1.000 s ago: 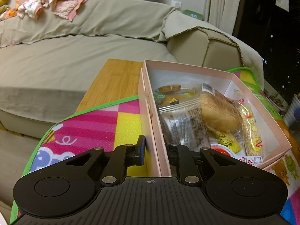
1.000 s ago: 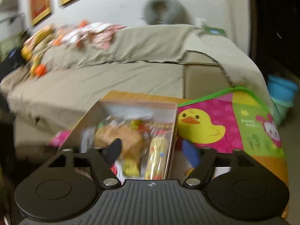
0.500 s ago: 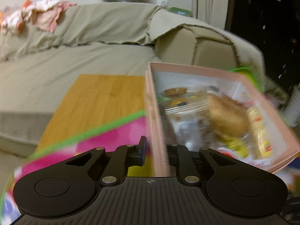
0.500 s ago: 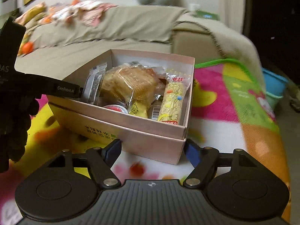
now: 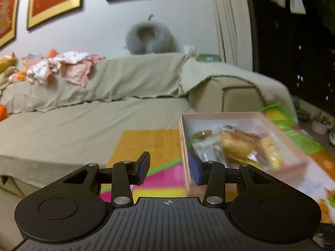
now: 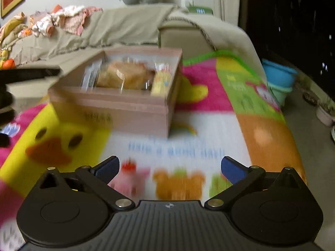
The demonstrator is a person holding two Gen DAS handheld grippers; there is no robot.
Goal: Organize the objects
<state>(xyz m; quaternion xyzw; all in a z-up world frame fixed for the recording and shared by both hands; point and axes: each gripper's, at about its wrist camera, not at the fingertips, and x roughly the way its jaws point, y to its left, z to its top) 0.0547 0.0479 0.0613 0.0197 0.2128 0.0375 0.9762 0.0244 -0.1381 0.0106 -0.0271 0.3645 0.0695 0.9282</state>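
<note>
**Pink snack box on the play mat, both claws spread and empty**

The pink cardboard box (image 6: 117, 104) stands on the cartoon play mat (image 6: 188, 144), ahead of the right claw (image 6: 169, 167) and a little to its left, well clear of its fingertips. That claw is spread wide with nothing between its blue pads (image 6: 230, 168). Inside the box lie wrapped snacks: a golden bread roll in clear wrap (image 6: 127, 75) in the middle, a yellow puffed snack bar (image 6: 162, 79) against the wall on the claw's right, and a clear-and-silver packet (image 6: 91, 76) standing on edge on the claw's left. Motion blur smears the print on the box front, so its lettering cannot be read.

From the left wrist view, the left claw (image 5: 169, 168) is also spread, gripping nothing. The box (image 5: 247, 117) sits ahead and to its right; the near left corner of the box appears to fall just between the fingers, with the right pad (image 5: 193, 172) probably inside or against the wall, though blur leaves contact uncertain. A small brown item (image 5: 202, 134) lies in the box's far corner; what it is cannot be made out. Ahead of this claw a wooden tabletop (image 5: 146, 144) shows beyond the mat's green edge, and past it a beige covered sofa (image 5: 94, 115).
</note>
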